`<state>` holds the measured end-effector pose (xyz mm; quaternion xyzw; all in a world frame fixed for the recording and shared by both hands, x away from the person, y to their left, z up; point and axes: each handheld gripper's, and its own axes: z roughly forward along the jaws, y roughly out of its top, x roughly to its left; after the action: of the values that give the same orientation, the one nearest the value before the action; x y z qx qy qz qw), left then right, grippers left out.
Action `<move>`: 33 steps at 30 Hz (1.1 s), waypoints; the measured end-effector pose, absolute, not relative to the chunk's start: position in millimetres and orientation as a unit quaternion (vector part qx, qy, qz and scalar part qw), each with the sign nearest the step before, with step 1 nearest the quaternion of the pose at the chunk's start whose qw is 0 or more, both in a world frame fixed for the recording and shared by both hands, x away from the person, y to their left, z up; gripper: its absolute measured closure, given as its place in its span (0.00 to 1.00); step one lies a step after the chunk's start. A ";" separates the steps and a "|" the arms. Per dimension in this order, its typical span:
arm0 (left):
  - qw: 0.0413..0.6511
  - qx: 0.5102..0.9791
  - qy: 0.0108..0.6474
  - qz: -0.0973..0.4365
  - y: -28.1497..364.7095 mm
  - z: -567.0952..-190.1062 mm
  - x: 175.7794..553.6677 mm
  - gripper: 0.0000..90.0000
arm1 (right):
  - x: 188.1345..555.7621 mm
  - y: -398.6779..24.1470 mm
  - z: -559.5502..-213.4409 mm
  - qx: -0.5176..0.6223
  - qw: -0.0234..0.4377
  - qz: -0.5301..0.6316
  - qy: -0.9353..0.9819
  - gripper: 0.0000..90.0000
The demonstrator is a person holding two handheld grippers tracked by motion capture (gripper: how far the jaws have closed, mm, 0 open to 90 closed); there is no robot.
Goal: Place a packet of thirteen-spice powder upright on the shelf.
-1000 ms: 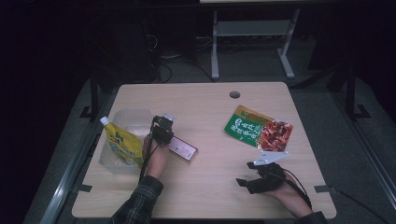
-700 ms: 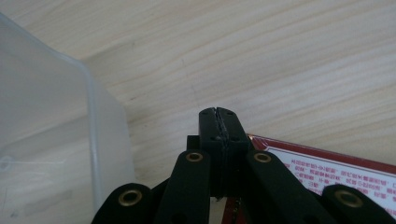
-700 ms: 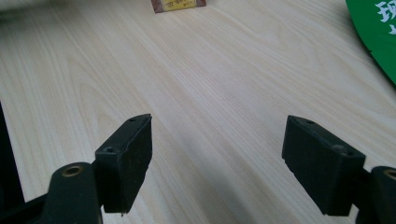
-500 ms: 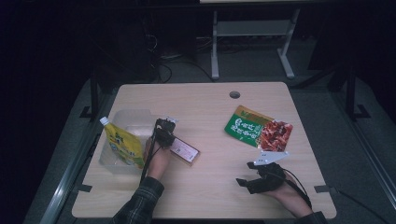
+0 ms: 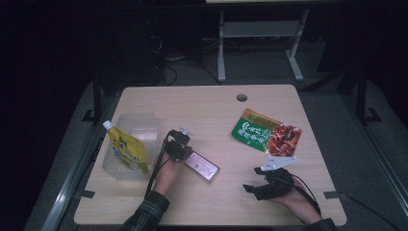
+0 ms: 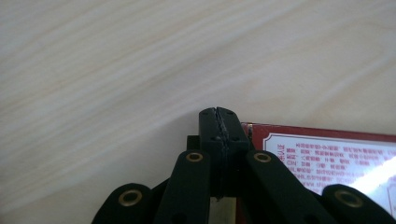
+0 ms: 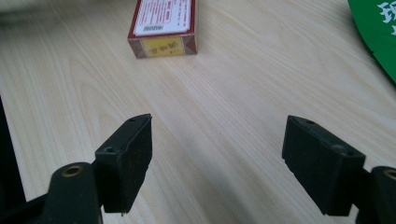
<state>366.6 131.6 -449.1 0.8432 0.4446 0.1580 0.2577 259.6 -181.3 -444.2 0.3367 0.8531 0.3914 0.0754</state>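
Left tongs [image 5: 185,156] now farther right, beside red box [image 5: 202,165].

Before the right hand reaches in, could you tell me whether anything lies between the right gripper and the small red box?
Nothing visible does. In the right gripper view, bare wooden table runs from the open right gripper to the red box. The green snack bag lies off to the side, and the shut left gripper sits at the box's far end.
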 end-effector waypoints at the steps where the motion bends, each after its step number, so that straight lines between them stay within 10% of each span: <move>1: 0.261 0.845 0.442 0.148 132.1 -449.0 364.9 1.00 | 259.7 -181.2 -444.4 0.335 0.076 0.391 0.854 0.27; 21: 0.291 0.873 0.392 0.016 117.9 -450.9 319.6 1.00 | 255.4 -167.9 -448.6 0.294 0.054 0.389 0.871 0.24; 33: 0.311 0.891 0.331 0.024 129.9 -450.9 305.2 0.96 | 243.0 -162.1 -447.5 0.281 0.038 0.384 0.879 0.20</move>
<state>305.2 129.9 -450.9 0.8908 0.3306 0.0244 0.3107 243.0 -162.1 -447.5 0.2808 0.8787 0.3841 0.0379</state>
